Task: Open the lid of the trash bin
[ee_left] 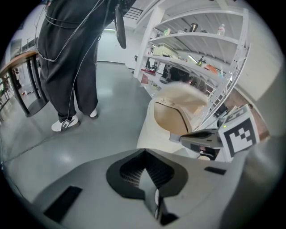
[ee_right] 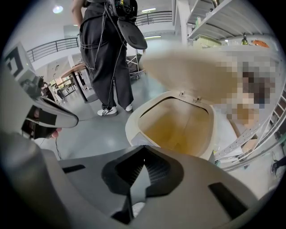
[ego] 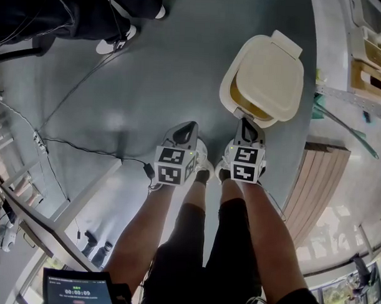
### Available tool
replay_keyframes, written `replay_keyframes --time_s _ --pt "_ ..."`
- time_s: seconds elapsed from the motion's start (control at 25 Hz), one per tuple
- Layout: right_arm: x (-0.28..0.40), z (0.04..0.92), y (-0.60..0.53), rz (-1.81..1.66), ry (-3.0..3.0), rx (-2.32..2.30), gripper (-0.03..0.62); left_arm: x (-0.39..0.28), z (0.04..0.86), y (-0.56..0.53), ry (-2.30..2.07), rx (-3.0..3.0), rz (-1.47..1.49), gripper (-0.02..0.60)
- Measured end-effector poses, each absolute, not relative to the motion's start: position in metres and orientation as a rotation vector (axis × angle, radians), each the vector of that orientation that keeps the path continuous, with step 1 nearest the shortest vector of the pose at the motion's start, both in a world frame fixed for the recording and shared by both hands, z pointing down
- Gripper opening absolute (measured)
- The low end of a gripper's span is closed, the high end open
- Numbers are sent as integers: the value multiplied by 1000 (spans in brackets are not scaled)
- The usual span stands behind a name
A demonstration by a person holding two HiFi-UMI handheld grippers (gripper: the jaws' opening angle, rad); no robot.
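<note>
Trash bin (ego: 228,98), cream plastic, stands on the grey floor (ego: 149,72) just in front of the person's feet, close to the shelves (ee_left: 192,42) on the right side. Its lid (ego: 271,73) is up, hinged at the far edge and tilted over the opening. The yellowish inside of the bin shows under the lid in the head view and clearly in the right gripper view. The lid looks smeared in both gripper views.

Right gripper (ego: 244,121): jaws clenched tip to tip, nothing between them. Its tip sits at the bin's near rim; contact cannot be told. In the right gripper view the closed tips point straight at the open mouth of the bin (ee_right: 178,127), with the lid (ee_right: 192,71) above.

Left gripper (ego: 189,125): jaws pressed together too, holding nothing. It hangs over bare floor just left of the right gripper, apart from the bin. In the left gripper view the bin (ee_left: 152,134) is ahead and to the right, and the right gripper (ee_left: 203,137) is next to it.

A second person in black trousers (ee_left: 71,53) and white shoes (ego: 114,44) stands across the floor from the bin. A thin black cable (ego: 84,148) runs over the floor at left. A slatted wooden panel (ego: 317,184) lies right of the person's legs. A small screen (ego: 76,291) sits at the bottom left of the head view.
</note>
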State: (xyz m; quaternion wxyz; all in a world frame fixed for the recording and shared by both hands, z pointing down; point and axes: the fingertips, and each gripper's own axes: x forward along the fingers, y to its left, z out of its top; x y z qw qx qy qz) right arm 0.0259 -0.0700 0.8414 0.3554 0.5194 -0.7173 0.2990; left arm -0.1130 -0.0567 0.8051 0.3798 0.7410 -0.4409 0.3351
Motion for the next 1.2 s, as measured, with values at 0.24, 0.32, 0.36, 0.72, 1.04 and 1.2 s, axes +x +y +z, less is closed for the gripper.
replay_keyframes --time_s 0.24,0.32,0.36,0.72,1.04,1.2 --pt "23 842 -71 770 -1849 1332 2 -116 805 -59 -1135 1892 851 -2" --pt "22 842 -71 767 -1849 1332 2 -115 805 -57 -1127 1894 855 -2" --pt "22 842 -71 761 -1850 1328 2 -114 806 -56 -1119 1896 863 -2" --pt "24 844 -72 713 -1848 1284 2 -105 809 -55 -1091 1909 882 -2" --pt "22 843 -71 690 -1856 1269 2 -109 810 -54 -1096 1903 887 -2" --pt "21 842 -70 693 -1859 1270 2 -110 810 -51 -1092 1897 896 -2"
